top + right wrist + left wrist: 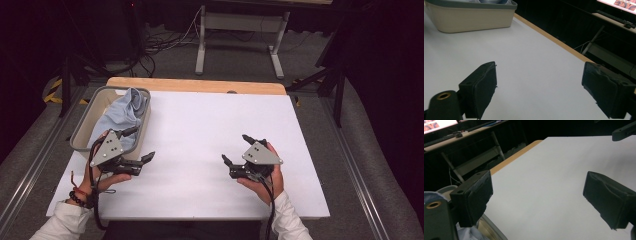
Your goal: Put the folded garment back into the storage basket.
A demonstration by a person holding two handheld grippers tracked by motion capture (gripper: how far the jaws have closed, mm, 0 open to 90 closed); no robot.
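Holding blue cloth [122, 114], beige bin [84, 126], left gripper [140, 145] and right gripper [235, 148] fingers apart

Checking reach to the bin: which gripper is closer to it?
The left gripper. It hangs open right at the bin, one jaw over the rim above the blue cloth; the right gripper sits open mid-table, well clear.

Both grippers held low w/ jaws wide apart, nothing between them. Left gripper [136, 145] in left hand [102, 177], jaws aimed fwd-right. Right gripper [235, 148] in right hand [262, 182], jaws aimed fwd-left, well apart from left one.
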